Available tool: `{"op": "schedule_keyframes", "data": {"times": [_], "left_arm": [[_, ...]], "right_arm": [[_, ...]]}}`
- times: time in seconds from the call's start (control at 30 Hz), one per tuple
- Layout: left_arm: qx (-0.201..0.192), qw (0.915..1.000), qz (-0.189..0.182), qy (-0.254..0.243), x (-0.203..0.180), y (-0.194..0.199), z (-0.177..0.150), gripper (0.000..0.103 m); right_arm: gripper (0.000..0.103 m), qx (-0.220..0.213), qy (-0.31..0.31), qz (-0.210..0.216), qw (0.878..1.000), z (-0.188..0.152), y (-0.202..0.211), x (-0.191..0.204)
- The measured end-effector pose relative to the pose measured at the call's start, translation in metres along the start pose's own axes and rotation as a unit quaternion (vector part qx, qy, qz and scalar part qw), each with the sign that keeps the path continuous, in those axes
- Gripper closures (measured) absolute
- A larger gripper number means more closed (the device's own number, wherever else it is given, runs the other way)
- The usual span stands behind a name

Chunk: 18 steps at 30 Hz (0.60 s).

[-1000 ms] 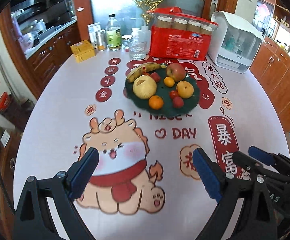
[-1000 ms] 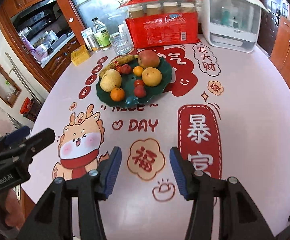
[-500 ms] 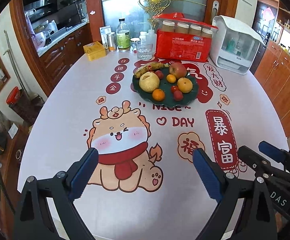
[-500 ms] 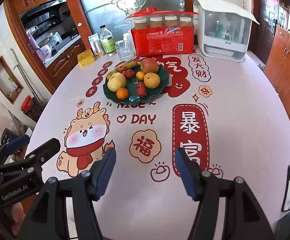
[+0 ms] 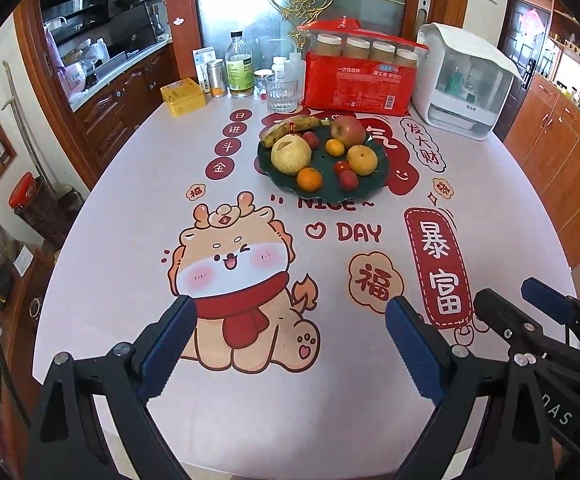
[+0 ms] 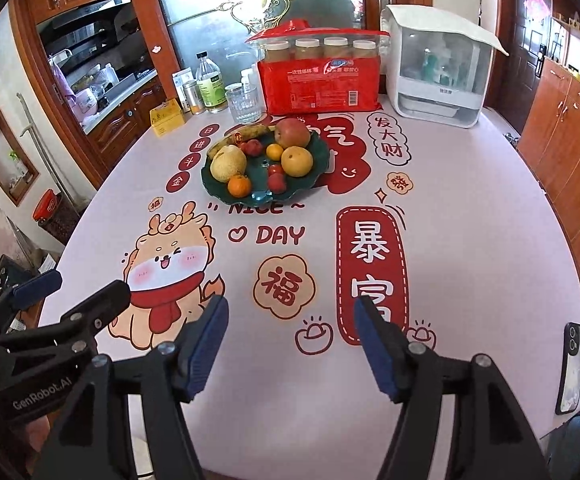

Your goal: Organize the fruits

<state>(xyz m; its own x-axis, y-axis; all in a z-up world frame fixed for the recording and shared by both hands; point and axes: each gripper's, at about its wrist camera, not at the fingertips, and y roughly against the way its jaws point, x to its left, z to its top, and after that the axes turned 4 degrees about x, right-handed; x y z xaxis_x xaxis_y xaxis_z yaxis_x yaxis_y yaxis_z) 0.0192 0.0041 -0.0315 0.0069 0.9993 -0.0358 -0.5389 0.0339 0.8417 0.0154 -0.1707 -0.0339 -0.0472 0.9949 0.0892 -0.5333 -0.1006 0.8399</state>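
Observation:
A dark green plate (image 5: 378, 178) (image 6: 318, 160) stands on the far middle of the table and holds a banana (image 5: 290, 128), a red apple (image 5: 348, 130), two yellow pears (image 5: 291, 155), small oranges (image 5: 309, 179) and several small red fruits. My left gripper (image 5: 290, 334) is open and empty, above the near table edge, far from the plate. My right gripper (image 6: 292, 330) is open and empty, beside it on the right. Each gripper shows at the edge of the other's view.
Behind the plate stand a red pack of paper cups (image 5: 360, 78), a white appliance (image 5: 460, 84), a glass (image 5: 281, 94), bottles (image 5: 239, 66) and a yellow box (image 5: 183, 96). A phone (image 6: 570, 368) lies at the near right edge. Wooden cabinets surround the table.
Both grippers have pulled back and up from the table, so the plate looks smaller and farther. The right gripper's jaws have opened wider. The fruit has not moved.

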Motion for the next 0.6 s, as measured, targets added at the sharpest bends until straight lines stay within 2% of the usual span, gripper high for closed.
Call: {"op": "schedule_keyframes", "data": {"times": [0.6], "left_arm": [[0.005,0.9999,0.005,-0.009,0.002,0.003,-0.009,0.008]], "right_arm": [[0.037,-0.01,-0.004,0.002,1.0,-0.008,0.009,0.002]]}}
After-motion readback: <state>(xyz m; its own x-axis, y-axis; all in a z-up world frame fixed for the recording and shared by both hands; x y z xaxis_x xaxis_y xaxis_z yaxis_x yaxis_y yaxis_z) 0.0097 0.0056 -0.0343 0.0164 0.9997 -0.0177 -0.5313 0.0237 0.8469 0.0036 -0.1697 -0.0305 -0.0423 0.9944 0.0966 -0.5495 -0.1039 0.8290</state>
